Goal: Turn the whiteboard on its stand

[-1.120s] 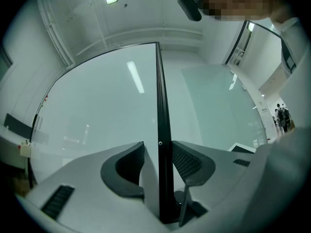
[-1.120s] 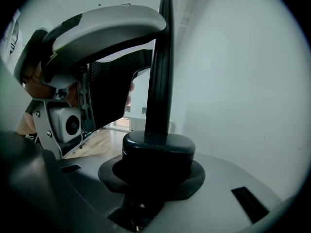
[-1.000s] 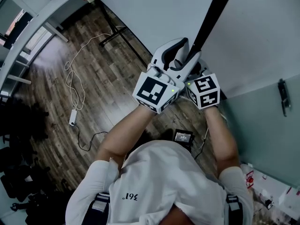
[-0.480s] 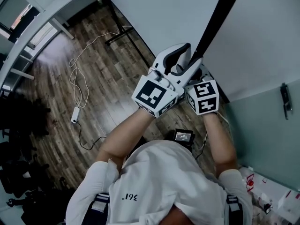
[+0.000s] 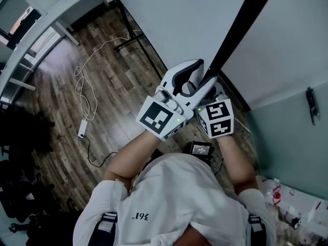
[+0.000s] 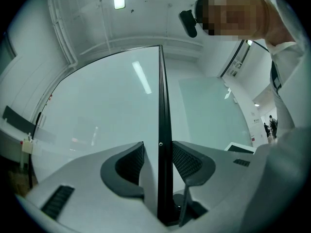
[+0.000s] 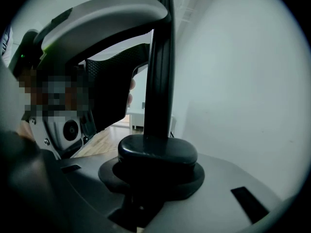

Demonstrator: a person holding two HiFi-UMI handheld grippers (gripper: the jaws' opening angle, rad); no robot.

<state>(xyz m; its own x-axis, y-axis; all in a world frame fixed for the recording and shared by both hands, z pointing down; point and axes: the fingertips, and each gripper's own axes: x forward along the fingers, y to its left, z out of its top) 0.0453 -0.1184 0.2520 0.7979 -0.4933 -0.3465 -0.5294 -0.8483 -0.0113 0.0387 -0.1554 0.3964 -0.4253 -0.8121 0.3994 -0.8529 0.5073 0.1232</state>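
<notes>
From the head view I look down the whiteboard [image 5: 205, 14] edge-on, with its black frame edge [image 5: 241, 29] running from top right to my hands. My left gripper [image 5: 200, 73] and right gripper [image 5: 214, 86] sit side by side on that edge. In the left gripper view the frame edge [image 6: 160, 106] stands straight up between the ribbed pads [image 6: 187, 161], and the left gripper [image 6: 160, 161] is shut on it. In the right gripper view the frame edge [image 7: 160, 81] rises from the oval pad [image 7: 158, 154], the white board [image 7: 243, 81] lies to its right, and the right gripper [image 7: 155, 144] is shut on it.
Below lies a wood floor [image 5: 113, 81] with a white cable and power strip [image 5: 82, 132]. Black stand legs [image 5: 133, 37] reach out at the board's foot. A small screen device [image 5: 200, 148] lies near my feet. A desk [image 5: 46, 14] stands top left, a teal panel with a handle [image 5: 310, 104] at right.
Both grippers have come nearer to me and a little leftward, still on the frame. The black edge has swung, its far end now further right in the head view.
</notes>
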